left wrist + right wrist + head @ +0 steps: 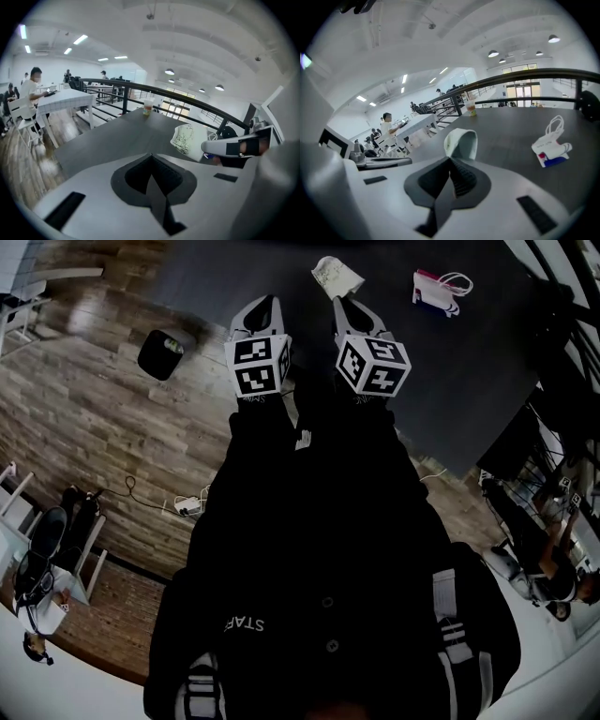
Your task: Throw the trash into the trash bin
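A crumpled white paper cup (pixel 336 276) lies on its side on the dark table (pixel 234 273), just beyond both grippers. My left gripper (pixel 264 307) is shut and empty, to the left of and short of the cup (pixel 184 138). My right gripper (pixel 345 306) is also shut with nothing in it, and the cup (pixel 461 143) lies right past its tips, apart from them. A small white and pink packet with loop handles (pixel 438 289) rests further right on the table. The black trash bin (pixel 161 353) stands on the wood floor, left of the table.
A drink cup (pixel 148 107) stands at the table's far end beside a black railing (pixel 187 96). People sit at a white table (pixel 63 99) further off. Cables and a power strip (pixel 187 507) lie on the floor at my left.
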A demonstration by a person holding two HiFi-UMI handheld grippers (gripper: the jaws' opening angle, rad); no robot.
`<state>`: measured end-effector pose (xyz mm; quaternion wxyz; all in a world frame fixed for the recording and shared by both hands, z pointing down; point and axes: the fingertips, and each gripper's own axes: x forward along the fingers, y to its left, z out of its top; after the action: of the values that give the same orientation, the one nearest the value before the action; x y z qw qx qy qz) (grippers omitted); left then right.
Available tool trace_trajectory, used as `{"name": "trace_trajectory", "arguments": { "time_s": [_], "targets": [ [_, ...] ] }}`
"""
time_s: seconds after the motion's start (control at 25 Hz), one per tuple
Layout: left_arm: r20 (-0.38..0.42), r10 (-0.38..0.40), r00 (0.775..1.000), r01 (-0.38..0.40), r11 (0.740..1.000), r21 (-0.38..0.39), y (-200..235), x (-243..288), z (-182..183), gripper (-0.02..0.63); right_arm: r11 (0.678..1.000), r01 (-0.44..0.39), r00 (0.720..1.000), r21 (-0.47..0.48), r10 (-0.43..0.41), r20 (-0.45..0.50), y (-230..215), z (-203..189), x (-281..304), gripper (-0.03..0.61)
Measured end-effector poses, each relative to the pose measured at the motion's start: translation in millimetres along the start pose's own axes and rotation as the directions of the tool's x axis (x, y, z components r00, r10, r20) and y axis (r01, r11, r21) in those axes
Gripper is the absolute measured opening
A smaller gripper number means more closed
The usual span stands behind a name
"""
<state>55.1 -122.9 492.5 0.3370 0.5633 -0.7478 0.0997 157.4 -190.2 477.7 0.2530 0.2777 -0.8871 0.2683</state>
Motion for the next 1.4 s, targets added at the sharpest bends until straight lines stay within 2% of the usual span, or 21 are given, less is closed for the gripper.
{"name": "trace_trajectory", "arguments": {
  "time_s": [0.16, 0.36, 0.64, 0.92, 1.16, 1.4],
  "targets": [
    [0.003, 0.067, 0.998, -0.067, 0.995, -0.067, 51.1, -16.1, -10.2, 0.0, 0.996, -0.065, 0.997, -0.057, 0.063, -0.039, 46.2, -3.8, 28.5, 0.02],
    [0.003, 0.154, 0.988, -0.152, 0.978, -0.145, 118.9, -42.4, -25.0, 0.0, 0.981, -0.15, 0.986, -0.122, 0.139, -0.094, 111.1, -15.5, 62.1, 0.02],
    [-0.009, 0.267, 0.964, -0.26, 0.932, -0.252, 207.4, -86.9, -53.7, 0.0, 0.942, -0.273, 0.953, -0.194, 0.238, -0.187, 205.7, -44.9, 101.6, 0.02],
    [-0.031, 0.371, 0.928, -0.356, 0.861, -0.364, 292.7, -135.1, -89.4, 0.0, 0.879, -0.397, 0.903, -0.265, 0.322, -0.286, 305.0, -79.7, 134.2, 0.021],
    [-0.062, 0.454, 0.889, -0.428, 0.773, -0.469, 353.9, -165.3, -124.4, 0.0, 0.814, -0.486, 0.855, -0.318, 0.369, -0.364, 373.4, -103.3, 160.4, 0.02],
    [-0.114, 0.501, 0.858, -0.477, 0.696, -0.537, 400.5, -176.7, -172.5, 0.0, 0.769, -0.54, 0.813, -0.342, 0.373, -0.447, 413.7, -145.4, 192.7, 0.021]
  ]
}}
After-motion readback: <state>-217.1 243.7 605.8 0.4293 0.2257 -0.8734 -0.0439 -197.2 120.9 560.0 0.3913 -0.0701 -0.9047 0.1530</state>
